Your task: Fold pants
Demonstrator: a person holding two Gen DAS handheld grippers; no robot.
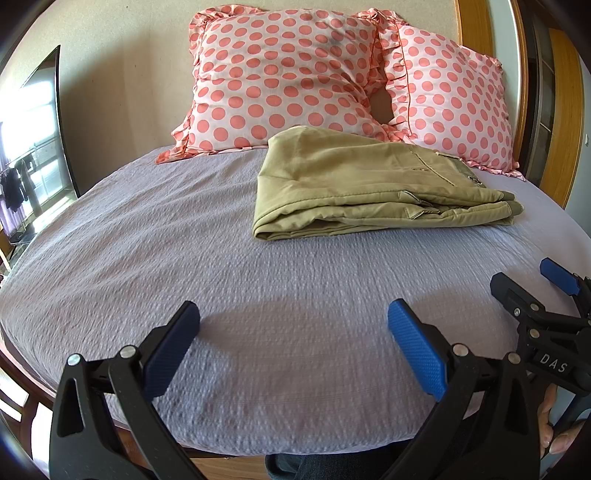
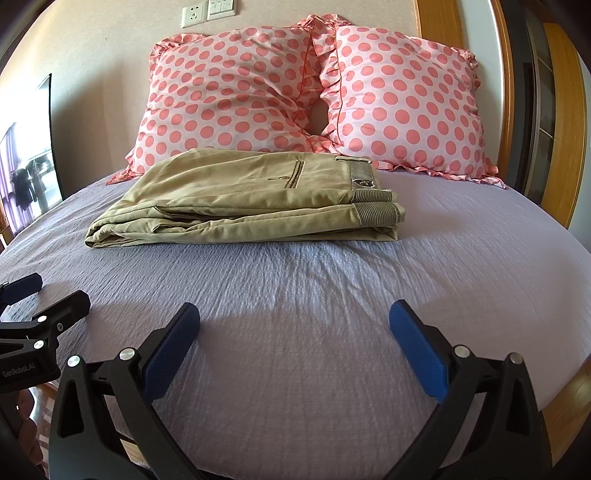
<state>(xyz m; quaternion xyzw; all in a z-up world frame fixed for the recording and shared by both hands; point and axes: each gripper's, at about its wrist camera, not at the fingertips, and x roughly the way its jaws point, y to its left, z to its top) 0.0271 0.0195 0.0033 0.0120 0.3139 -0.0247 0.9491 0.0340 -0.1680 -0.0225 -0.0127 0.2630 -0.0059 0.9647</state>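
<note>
Two grippers low over the near end of a bed (image 2: 314,350), side by side, both well short of the pants (image 2: 243,195). Left gripper (image 1: 293,339): jaws spread wide, nothing between the blue pads but lilac sheet. Right gripper (image 2: 295,339): jaws equally wide and empty, also seen at the right edge of the left wrist view. Khaki pants folded into a compact stack of layers, lying flat at the far end of the bed, ribbed waistband and cuffs to the right, folded edge to the left. Just behind the pants, two pink polka-dot pillows: left pillow (image 2: 229,92), right pillow (image 2: 402,99), propped against the wall. Above the pillows, a wall socket (image 2: 194,16).
</note>
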